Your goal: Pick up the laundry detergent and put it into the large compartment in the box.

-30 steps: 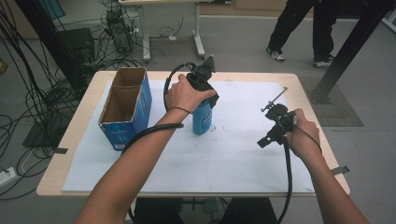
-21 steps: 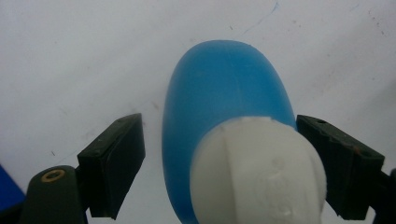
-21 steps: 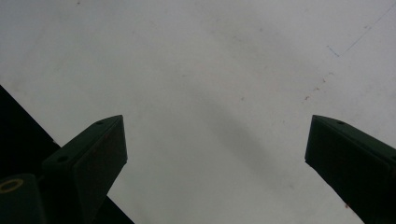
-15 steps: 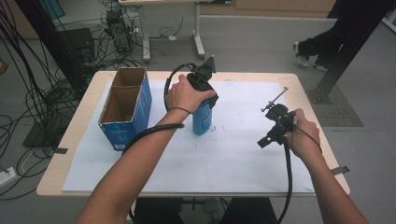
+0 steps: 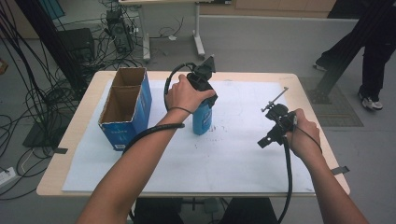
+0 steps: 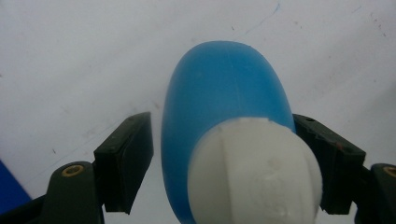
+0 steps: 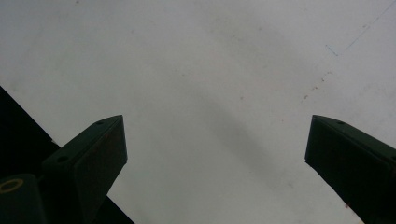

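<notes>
One blue plastic bottle (image 5: 202,117) with a white ribbed cap (image 6: 256,171) stands upright a little above the middle of the high view, on the white paper sheet (image 5: 224,163) that covers most of the light wooden table (image 5: 74,135). To its left, just beside it, stands one open blue cardboard box (image 5: 125,108), a partition splitting it into two compartments with brown inner walls; nothing lies between box and bottle.

The left gripper (image 5: 203,86) comes down over the bottle's top. In the left gripper view its jaws have just been closing with the bottle between them: the right-hand pad touches the smooth, rounded blue shoulder beside the cap, while the left-hand pad stands a thin gap off, so the bottle is not yet clamped.

The right gripper (image 5: 275,122) hovers in the right half of the high view, well apart from the bottle. Its jaws stand wide apart over bare, faintly scuffed paper in the right gripper view.

Beyond the table lie tangled black cables (image 5: 32,70), and a person's dark-trousered legs (image 5: 369,70) show at the upper right.
</notes>
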{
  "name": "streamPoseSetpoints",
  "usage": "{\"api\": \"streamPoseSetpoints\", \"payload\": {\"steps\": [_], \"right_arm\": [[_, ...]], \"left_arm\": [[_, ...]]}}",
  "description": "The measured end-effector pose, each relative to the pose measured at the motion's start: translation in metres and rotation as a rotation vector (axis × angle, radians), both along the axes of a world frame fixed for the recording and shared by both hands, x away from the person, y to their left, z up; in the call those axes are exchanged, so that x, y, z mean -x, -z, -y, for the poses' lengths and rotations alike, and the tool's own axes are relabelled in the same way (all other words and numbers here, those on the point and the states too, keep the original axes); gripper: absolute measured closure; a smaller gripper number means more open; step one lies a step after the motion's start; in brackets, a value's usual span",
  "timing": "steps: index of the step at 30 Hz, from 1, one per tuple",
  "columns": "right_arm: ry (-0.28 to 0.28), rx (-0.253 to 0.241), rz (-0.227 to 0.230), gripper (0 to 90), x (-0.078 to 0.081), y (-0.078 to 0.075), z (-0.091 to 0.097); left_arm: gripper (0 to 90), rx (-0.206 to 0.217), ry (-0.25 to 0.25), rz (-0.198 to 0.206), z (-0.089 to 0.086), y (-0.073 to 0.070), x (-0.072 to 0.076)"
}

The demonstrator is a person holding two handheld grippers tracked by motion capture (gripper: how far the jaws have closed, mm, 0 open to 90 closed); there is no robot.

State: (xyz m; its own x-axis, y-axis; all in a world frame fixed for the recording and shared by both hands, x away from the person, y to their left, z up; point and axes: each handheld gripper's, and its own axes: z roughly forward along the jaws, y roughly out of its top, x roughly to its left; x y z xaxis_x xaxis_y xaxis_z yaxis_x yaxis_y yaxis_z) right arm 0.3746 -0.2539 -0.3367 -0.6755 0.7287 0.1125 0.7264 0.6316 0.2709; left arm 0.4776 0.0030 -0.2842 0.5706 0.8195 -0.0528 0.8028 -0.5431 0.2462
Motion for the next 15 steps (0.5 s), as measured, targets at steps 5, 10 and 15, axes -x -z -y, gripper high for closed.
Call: {"api": "streamPoseSetpoints", "payload": {"steps": [5,10,15], "right_arm": [[0.001,0.001,0.001,5.0,0.0005,-0.0002,-0.0006],[-0.004,0.010,0.005,5.0,0.0005,-0.0012,-0.0011],[-0.004,0.008,0.006,5.0,0.0007,-0.0012,-0.0011]], "left_arm": [[29.6,0.001,-0.001,0.000,0.0003,0.0000,0.0014],[32.3,0.006,-0.006,0.007,-0.0003,-0.0016,0.0020],[35.8,0.008,-0.003,0.009,0.0002,-0.0036,0.0028]]}}
